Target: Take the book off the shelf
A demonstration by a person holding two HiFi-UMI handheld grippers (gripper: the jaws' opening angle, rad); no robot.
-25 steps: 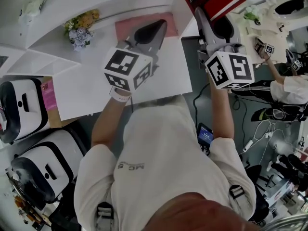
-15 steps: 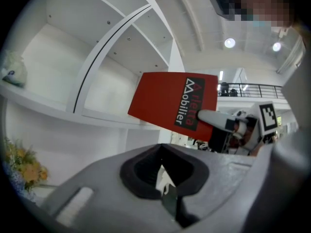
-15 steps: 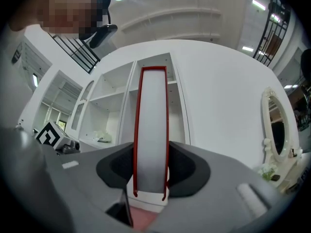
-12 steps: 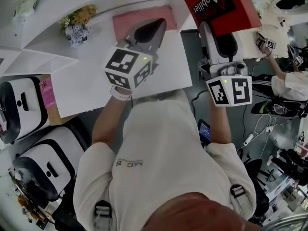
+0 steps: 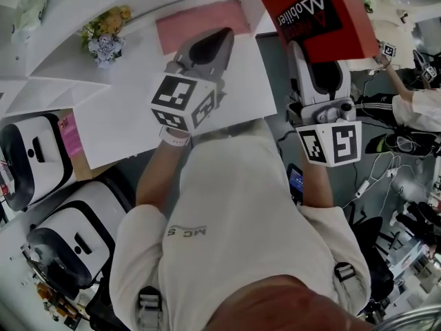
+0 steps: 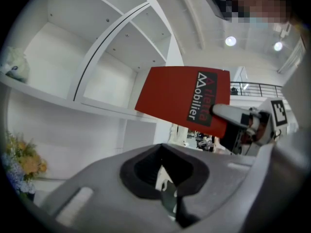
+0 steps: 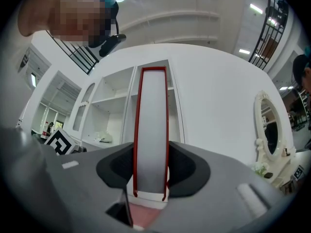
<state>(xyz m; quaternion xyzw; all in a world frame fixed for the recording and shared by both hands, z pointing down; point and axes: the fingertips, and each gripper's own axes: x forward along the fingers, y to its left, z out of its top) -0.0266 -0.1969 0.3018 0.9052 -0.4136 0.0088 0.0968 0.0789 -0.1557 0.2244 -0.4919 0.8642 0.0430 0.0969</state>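
The red book [image 5: 313,12] with white print on its cover is clear of the white shelf [image 5: 103,19] and hangs in the air at the upper right. My right gripper [image 5: 315,50] is shut on its lower edge. In the right gripper view the book [image 7: 151,130] stands edge-on between the pads, red covers around pale pages. My left gripper [image 5: 210,43] hovers over the shelf's top beside a pink flat thing [image 5: 200,23], jaws together and holding nothing. The left gripper view shows the book [image 6: 182,98] up ahead, in front of the shelf compartments [image 6: 97,81].
A bunch of flowers [image 5: 103,36] stands on the shelf at the left. Two white and black devices [image 5: 27,157] sit on the floor at the left. Another person [image 5: 413,116] and a white dresser with a round mirror [image 7: 269,125] are at the right. Cables lie on the floor.
My right gripper has drawn back toward me with the red book, so more of the cover shows. The left gripper has barely moved.
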